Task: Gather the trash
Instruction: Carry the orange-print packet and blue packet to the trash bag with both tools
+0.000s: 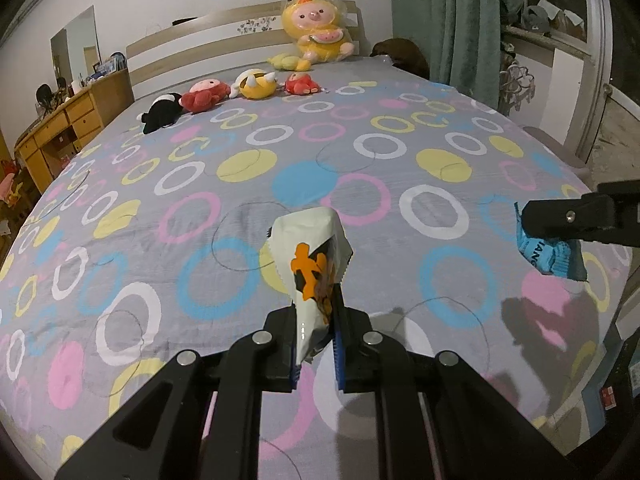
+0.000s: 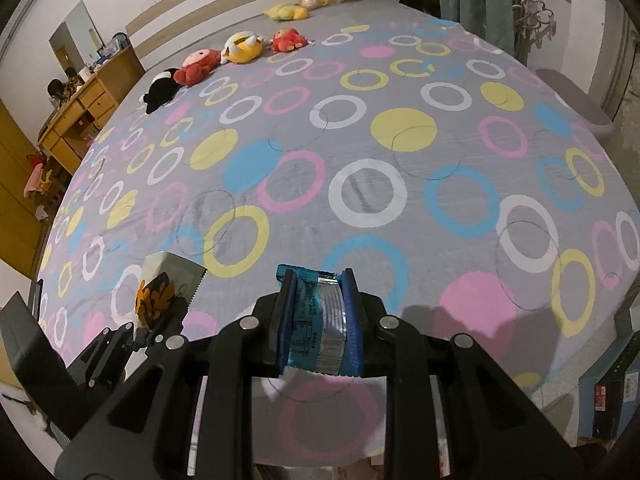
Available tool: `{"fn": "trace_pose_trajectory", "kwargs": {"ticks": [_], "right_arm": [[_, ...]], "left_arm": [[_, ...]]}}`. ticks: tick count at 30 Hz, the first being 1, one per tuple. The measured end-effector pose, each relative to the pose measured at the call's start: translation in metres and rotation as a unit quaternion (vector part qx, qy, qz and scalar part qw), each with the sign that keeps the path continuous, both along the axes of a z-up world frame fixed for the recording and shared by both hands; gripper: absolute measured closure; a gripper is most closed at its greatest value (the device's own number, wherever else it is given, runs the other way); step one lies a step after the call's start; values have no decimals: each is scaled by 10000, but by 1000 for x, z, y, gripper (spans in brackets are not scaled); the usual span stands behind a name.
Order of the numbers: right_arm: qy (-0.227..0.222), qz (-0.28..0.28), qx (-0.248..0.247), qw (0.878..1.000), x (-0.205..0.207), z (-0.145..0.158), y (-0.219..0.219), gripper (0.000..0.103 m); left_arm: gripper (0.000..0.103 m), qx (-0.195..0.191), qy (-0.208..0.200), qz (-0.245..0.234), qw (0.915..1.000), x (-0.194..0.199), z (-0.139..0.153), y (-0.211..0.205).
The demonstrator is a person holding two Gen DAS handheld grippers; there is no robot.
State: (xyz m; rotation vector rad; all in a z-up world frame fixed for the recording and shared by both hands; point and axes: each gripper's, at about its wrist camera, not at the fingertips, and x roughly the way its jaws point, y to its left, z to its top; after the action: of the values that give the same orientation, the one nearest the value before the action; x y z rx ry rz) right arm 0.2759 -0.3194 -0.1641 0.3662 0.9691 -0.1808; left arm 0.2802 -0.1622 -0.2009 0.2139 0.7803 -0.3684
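Two hand-held grippers hang above a bed (image 1: 360, 200) with a grey sheet printed with coloured rings. The left gripper (image 1: 318, 300) pinches a white wrapper (image 1: 308, 248) with an orange figure, its top sticking up past the fingertips. The right gripper (image 2: 318, 300) clamps a blue and silver wrapper (image 2: 320, 320) between its pads. Both wrappers are off the sheet. Far back, plush toys (image 1: 252, 84) sit in a row near the headboard (image 1: 200, 40), with a wooden desk (image 1: 68, 128) at left.

Black fingers (image 1: 280, 344) (blue pads, silver screws).
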Motion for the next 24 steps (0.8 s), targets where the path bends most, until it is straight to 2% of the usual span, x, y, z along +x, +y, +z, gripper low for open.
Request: {"fn": "trace_pose_trajectory", "kwargs": {"ticks": [11, 24], "right_arm": [[-174, 31, -81, 9998, -56, 16, -1, 81], [-143, -172, -28, 9997, -139, -9, -4, 81]], "left_arm": [[90, -4, 91, -234, 9997, -47, -5, -4], [90, 221, 291, -409, 9985, -98, -28, -6]]}}
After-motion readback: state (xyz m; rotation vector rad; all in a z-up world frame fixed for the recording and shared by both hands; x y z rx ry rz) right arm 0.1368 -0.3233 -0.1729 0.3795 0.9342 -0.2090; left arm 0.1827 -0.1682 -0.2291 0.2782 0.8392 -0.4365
